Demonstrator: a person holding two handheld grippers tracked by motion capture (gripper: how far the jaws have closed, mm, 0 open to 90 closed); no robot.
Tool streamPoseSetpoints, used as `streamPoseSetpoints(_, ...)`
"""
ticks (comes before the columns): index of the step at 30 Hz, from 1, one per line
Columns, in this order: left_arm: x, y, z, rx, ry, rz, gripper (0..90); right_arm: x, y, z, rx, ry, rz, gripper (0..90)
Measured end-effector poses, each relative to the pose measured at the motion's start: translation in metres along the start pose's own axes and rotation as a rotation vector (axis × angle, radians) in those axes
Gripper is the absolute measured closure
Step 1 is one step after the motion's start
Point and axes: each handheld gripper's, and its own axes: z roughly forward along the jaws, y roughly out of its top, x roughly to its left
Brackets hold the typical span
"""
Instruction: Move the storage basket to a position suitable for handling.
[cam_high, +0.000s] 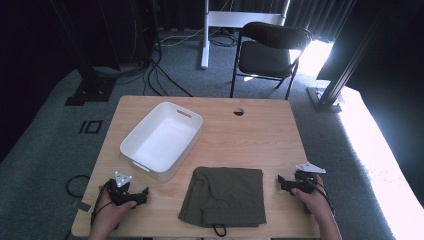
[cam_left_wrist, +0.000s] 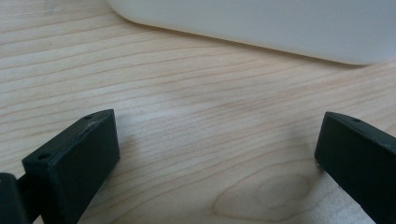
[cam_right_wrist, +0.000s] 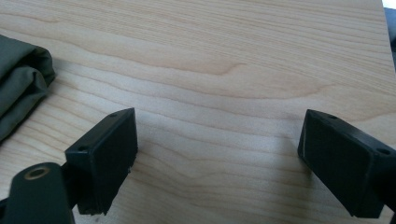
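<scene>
A folded olive garment (cam_high: 223, 195) lies flat on the bench (cam_high: 260, 130) between my claws, long axis running away from me. My left claw (cam_high: 145, 192) and right claw (cam_high: 280, 180) both gape apart, empty.

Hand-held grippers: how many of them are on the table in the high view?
2. The left hand-held gripper is near the front left corner, beside the white bin. The right hand-held gripper is near the front right edge, to the right of the folded green cloth.

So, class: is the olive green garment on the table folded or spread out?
Folded. The olive garment lies as a compact rectangle, and the right gripper view shows stacked layers at its edge.
</scene>
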Motion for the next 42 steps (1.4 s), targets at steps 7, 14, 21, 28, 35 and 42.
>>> streamPoseSetpoints(7, 0.001, 0.0, 0.0, 0.0, -0.002, 0.003, 1.0, -0.001, 0.002, 0.001, 0.0, 0.012, -0.014, 11.7)
streamPoseSetpoints(14, 0.005, 0.002, 0.0, 0.0, 0.003, -0.011, 1.0, 0.0, 0.011, 0.01, -0.006, 0.027, -0.025, 11.9)
streamPoseSetpoints(21, 0.01, 0.005, -0.003, -0.003, 0.017, -0.012, 1.0, 0.009, 0.031, 0.024, -0.025, 0.043, -0.043, 11.9)
streamPoseSetpoints(28, 0.013, 0.008, -0.004, -0.006, 0.012, -0.011, 1.0, 0.022, 0.056, 0.035, -0.051, 0.085, -0.087, 11.9)
streamPoseSetpoints(35, 0.015, 0.015, -0.008, -0.02, 0.012, -0.011, 1.0, 0.031, 0.083, 0.046, -0.086, 0.121, -0.095, 12.9)
streamPoseSetpoints(42, 0.02, 0.027, -0.019, -0.063, 0.019, -0.022, 1.1, 0.046, 0.11, 0.054, -0.129, 0.173, -0.122, 12.9)
